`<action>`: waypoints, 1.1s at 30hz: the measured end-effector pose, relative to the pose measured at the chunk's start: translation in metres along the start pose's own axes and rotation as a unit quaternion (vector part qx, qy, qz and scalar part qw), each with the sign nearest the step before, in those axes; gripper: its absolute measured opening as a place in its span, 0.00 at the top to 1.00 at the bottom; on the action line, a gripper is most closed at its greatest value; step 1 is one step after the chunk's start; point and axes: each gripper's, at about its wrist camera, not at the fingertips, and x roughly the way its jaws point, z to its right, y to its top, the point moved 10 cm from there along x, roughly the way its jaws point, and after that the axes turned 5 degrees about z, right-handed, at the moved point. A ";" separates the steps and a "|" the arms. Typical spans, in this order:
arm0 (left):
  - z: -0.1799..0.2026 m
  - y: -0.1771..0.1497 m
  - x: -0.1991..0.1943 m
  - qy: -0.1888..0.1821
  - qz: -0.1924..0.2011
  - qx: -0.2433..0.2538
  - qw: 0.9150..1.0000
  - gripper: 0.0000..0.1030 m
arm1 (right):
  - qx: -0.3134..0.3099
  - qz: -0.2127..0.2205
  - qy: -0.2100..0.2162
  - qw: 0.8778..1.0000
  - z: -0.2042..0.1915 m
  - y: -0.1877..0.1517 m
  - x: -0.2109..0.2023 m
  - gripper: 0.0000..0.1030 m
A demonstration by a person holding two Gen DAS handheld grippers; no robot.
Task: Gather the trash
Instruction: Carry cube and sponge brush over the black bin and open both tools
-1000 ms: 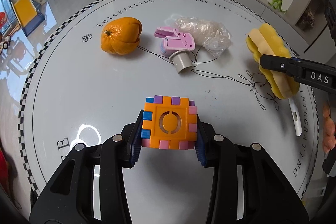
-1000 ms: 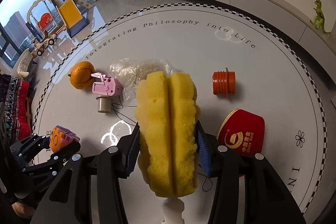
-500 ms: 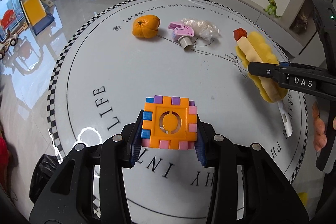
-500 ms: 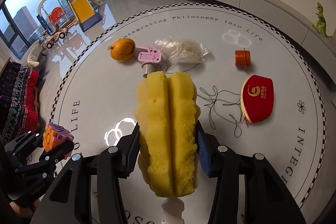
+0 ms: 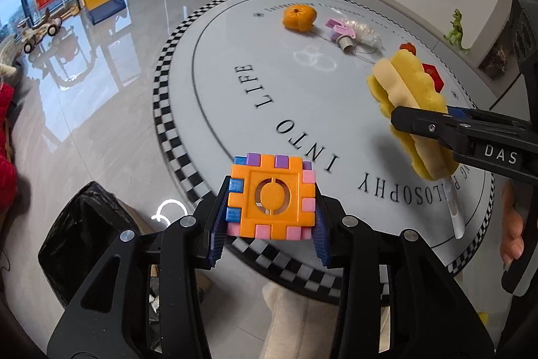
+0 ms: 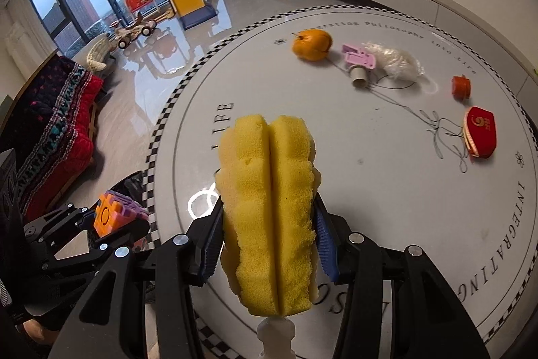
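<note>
Black-lined trash bin (image 5: 84, 231): on the floor below-left of the left tongs (image 5: 270, 224), which pinch an orange puzzle cube (image 5: 272, 195) past the worktop (image 5: 302, 90) edge, nearer arm. Right tongs (image 6: 269, 244) clamp a yellow sponge brush (image 6: 269, 207), long axis forward, over the worktop.

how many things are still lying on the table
5: the orange at the far edge, the pink toy beside it, the clear plastic bag touching that toy, the small orange-red cap further right, and the red pouch nearest. The sponge may hide more.
</note>
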 end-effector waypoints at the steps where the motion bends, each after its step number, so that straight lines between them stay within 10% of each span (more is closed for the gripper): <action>1: -0.007 -0.006 -0.004 0.005 0.000 -0.005 1.000 0.60 | -0.006 -0.001 0.007 1.000 -0.011 -0.004 0.001 0.52; 16: -0.129 -0.085 -0.056 0.099 0.001 -0.092 0.991 0.60 | -0.111 -0.040 0.107 0.987 -0.182 -0.052 0.031 0.52; 33: -0.242 -0.161 -0.087 0.176 -0.015 -0.212 0.961 0.60 | -0.184 -0.104 0.167 0.963 -0.313 -0.093 0.078 0.52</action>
